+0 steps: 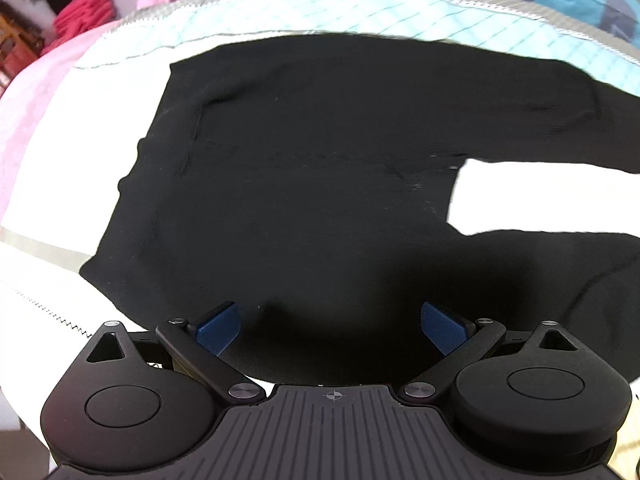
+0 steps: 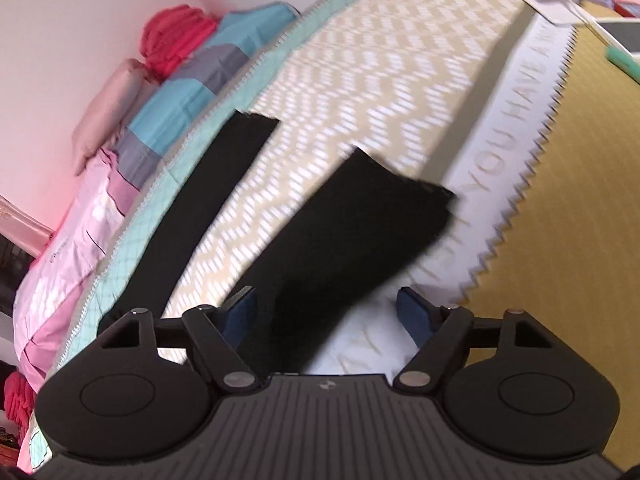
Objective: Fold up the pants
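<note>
Right now black pants (image 1: 304, 184) lie flat on the bedspread (image 2: 384, 80), waist end under the left gripper (image 1: 331, 328), legs apart w/ bedspread showing btwn them. Left gripper spread wide, nothing in it. Right gripper (image 2: 326, 314) also spread, over the nearer leg (image 2: 352, 224). Around: pink bedding (image 2: 76, 240) along the far edge, red cloth pile (image 2: 176, 36) by the wall, blue-grey pillow (image 2: 188, 96) beside it.
</note>
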### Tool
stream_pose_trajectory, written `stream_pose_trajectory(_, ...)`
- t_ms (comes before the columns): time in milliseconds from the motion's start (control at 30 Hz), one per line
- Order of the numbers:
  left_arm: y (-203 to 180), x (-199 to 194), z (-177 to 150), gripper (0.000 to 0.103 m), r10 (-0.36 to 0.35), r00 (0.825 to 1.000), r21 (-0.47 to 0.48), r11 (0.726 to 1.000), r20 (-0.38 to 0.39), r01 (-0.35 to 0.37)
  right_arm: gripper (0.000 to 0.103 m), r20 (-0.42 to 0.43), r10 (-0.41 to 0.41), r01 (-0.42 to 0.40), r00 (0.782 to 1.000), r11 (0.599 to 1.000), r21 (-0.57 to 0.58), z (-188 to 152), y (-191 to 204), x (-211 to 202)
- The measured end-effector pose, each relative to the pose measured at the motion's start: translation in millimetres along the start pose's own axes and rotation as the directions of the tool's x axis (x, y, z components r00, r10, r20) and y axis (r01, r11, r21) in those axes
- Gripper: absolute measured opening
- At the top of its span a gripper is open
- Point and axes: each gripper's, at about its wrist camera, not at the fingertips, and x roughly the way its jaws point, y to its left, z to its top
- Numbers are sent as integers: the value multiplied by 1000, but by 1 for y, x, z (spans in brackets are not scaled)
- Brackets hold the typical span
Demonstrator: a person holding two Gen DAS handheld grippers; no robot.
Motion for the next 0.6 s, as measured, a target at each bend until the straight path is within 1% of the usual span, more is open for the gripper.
stream_pose_trajectory(33, 1, 4, 1, 103, 2, 1000, -3, 1000, -1, -2, 57, 7, 2, -2, 1000, 1000, -5, 0, 0, 1)
stream_pose_trajectory(67, 0, 9, 2, 103, 13, 1000, -4, 1000, -6, -13, 18, 6, -2, 2, 1000, 1000, -15, 1, -1, 4)
stream_pose_trajectory(100, 0, 12, 1, 103, 19, 1000, -1, 1000, -10, -19, 8, -13, 4, -4, 1000, 1000, -27, 2, -2, 8)
stream_pose_trajectory(133, -1, 16, 1, 103, 21, 1000, 5, 1000, -16, -21, 7, -33, 5, -6, 999, 999, -34, 4, -5, 10)
stream_pose_trajectory(167, -1, 19, -1, 103, 25, 999, 8, 1000, -25, -25, 7, -30, 6, -7, 1000, 999, -44, 6, -7, 8)
stream_pose_trajectory(233, 2, 23, -4, 103, 18, 999, 6, 1000, -46, -17, 7, 32, 19, -17, 999, 998, -66, 12, -12, -16)
stream_pose_trajectory(267, 5, 25, -7, 103, 8, 999, 4, 1000, -52, -8, 7, 68, 13, -8, 998, 998, -64, 15, -19, -28)
stream_pose_trajectory(300, 7, 26, -9, 103, -1, 998, 1, 1000, -56, 2, 7, 88, -20, 25, 996, 998, -56, 16, -29, -34)
stream_pose_trajectory(333, 10, 28, -11, 103, -14, 998, -8, 1000, -55, 14, 7, 69, -60, 63, 996, 997, -45, 18, -40, -33)
stream_pose_trajectory(367, 12, 29, -12, 103, -23, 998, -14, 1000, -55, 22, 7, 20, -94, 95, 995, 995, -14, 19, -53, -27)
stream_pose_trajectory(400, 14, 29, -12, 103, -30, 998, -17, 999, -57, 29, 7, -26, -97, 98, 995, 995, 28, 20, -64, -22)
stream_pose_trajectory(433, 15, 30, -11, 103, -35, 998, -17, 999, -61, 34, 8, -25, -72, 73, 997, 995, 68, 20, -70, -22)
stream_pose_trajectory(467, 16, 30, -11, 103, -39, 997, -12, 999, -64, 38, 16, -16, -83, 84, 996, 992, 90, 21, -70, -26)
stream_pose_trajectory(500, 16, 30, -10, 103, -41, 997, -7, 999, -65, 41, 23, 10, -113, 111, 994, 989, 99, 22, -68, -31)
stream_pose_trajectory(567, 17, 29, -11, 103, -44, 997, 12, 999, -62, 45, 62, 76, -202, 194, 976, 976, 97, 20, -62, -44)
stream_pose_trajectory(600, 16, 27, -11, 103, -46, 997, 19, 999, -60, 47, 64, 107, -227, 219, 968, 973, 75, 19, -58, -51)
